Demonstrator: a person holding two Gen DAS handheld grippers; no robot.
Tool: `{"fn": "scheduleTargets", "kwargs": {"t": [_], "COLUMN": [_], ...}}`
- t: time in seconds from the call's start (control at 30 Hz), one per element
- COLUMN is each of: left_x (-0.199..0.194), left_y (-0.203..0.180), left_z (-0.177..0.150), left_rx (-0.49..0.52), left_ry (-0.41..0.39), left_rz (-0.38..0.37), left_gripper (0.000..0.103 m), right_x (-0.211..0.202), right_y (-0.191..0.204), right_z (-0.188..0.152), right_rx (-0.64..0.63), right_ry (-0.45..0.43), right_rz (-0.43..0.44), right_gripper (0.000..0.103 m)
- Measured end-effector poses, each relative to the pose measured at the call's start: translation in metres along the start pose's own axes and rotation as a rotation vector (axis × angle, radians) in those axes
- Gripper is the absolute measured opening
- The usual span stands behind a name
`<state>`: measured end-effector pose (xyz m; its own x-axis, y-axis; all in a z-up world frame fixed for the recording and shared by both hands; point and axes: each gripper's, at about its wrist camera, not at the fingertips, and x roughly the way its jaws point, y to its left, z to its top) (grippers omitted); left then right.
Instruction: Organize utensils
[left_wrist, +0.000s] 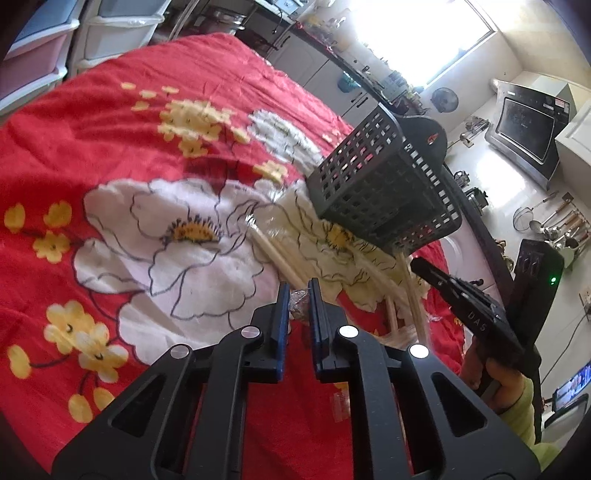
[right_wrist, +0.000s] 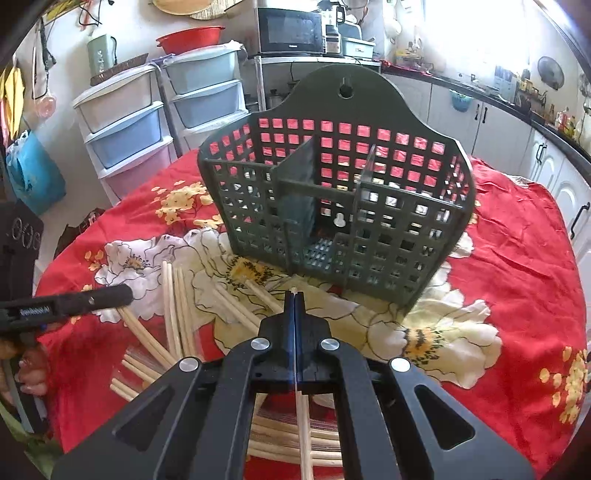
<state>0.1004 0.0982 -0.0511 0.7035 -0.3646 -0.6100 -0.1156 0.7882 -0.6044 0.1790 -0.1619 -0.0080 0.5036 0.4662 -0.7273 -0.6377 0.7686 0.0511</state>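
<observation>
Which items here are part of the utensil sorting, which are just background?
Job:
- dark green plastic lattice utensil caddy
- loose pale wooden chopsticks
- single wooden chopstick clamped in right gripper
- left gripper

Background:
- black microwave
- plastic drawer towers
- red basin

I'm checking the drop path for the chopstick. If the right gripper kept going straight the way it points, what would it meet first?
Most likely the front lattice wall of the dark utensil basket, low, near its middle compartment. The right gripper is shut on one chopstick, whose tip would touch first; depth is uncertain.
</observation>
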Motion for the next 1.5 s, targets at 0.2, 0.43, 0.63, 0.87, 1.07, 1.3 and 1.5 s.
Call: {"fn": "scheduleTargets", "kwargs": {"t": [0.2,0.43,0.63,0.87,1.07,1.3,1.5], "left_x": [-0.011,-0.037,-0.057,-0.076,-0.088,-0.098,-0.109], "left_y": [-0.006,-0.023,-0.048,-0.080,-0.105,-0.135,-0.161], "left_z": [0.010,0.027,0.046,0.068,0.083,0.103,0.127], "left_rx": [0.025,0.073,0.131,0.193,0.236,0.285,0.330], "left_ry": [-0.041,-0.117,-0.177,-0.237,-0.270,-0.317,-0.378], "left_rz": [-0.002,-0.016,-0.050,-0.096,-0.139,-0.173,-0.182], "left_gripper": [0.005,0.004,0.003,0.003,0.002,0.002,0.002], "right_x": [-0.005,-0.040,-0.070,-0.095,-0.115,-0.133,-0.153], "right_y": [-0.007,-0.009,-0.012,-0.013,-0.015,-0.014,-0.016], "right_z": [-0.005,0.001,0.013,0.031,0.044,0.069,0.100], "right_rx": [0.016,0.031,0.061,0.068,0.087,0.076,0.068], "right_ry": [-0.008,-0.115,-0.207,-0.288,-0.365,-0.431,-0.513], "right_rz": [-0.018,0.014,0.036,0.044,0.044,0.044,0.044], "right_gripper": [0.000,0.000,0.000,0.000,0.000,0.000,0.000]}}
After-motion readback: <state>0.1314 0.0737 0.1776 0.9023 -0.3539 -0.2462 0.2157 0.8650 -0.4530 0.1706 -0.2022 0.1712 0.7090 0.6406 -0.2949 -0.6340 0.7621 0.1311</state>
